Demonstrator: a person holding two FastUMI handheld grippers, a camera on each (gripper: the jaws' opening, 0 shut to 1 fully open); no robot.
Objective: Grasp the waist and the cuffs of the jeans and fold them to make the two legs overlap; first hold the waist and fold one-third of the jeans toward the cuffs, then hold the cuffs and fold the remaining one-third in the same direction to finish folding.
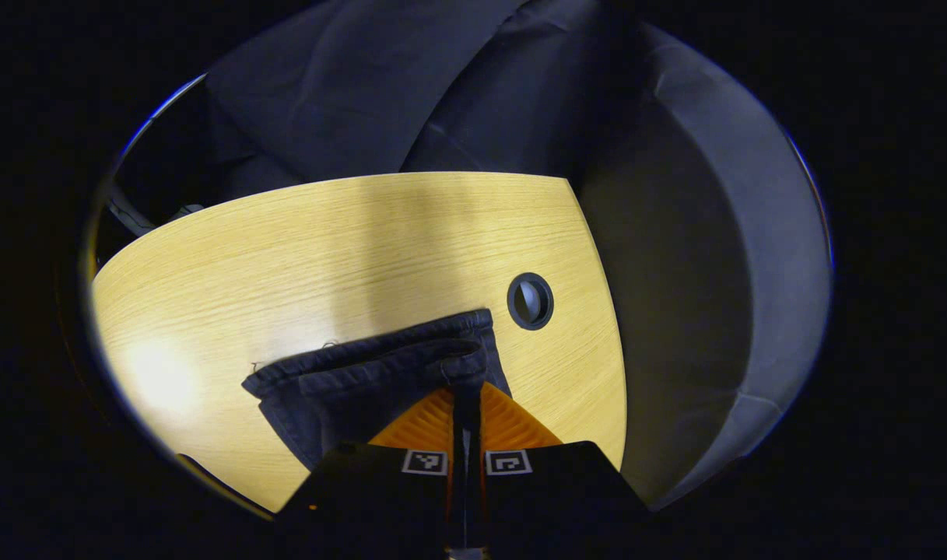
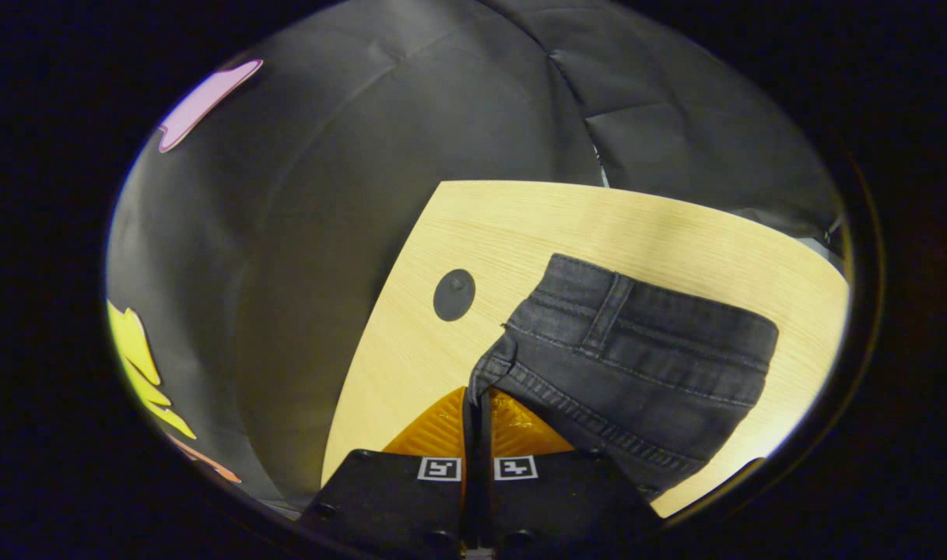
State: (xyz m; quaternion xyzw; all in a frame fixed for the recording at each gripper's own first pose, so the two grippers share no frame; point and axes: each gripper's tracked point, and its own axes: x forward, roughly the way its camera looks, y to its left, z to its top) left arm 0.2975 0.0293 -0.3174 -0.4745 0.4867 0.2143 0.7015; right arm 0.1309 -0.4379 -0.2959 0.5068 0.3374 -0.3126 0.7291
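Dark grey jeans lie on a light wooden table. In the left gripper view the two cuffs (image 1: pixel 380 365) lie stacked, and my left gripper (image 1: pixel 467 397) is shut on their near corner, with denim running between its fingers. In the right gripper view the waist (image 2: pixel 636 342), with its waistband and a belt loop, is raised a little off the table, and my right gripper (image 2: pixel 477 404) is shut on the waistband's left corner. The middle of the jeans is hidden below both views.
The table (image 1: pixel 325 249) has a round cable hole (image 1: pixel 530 301) just right of the cuffs; a dark cable hole (image 2: pixel 454 295) also sits left of the waist. Black cloth walls stand close behind the table edges (image 2: pixel 380 295).
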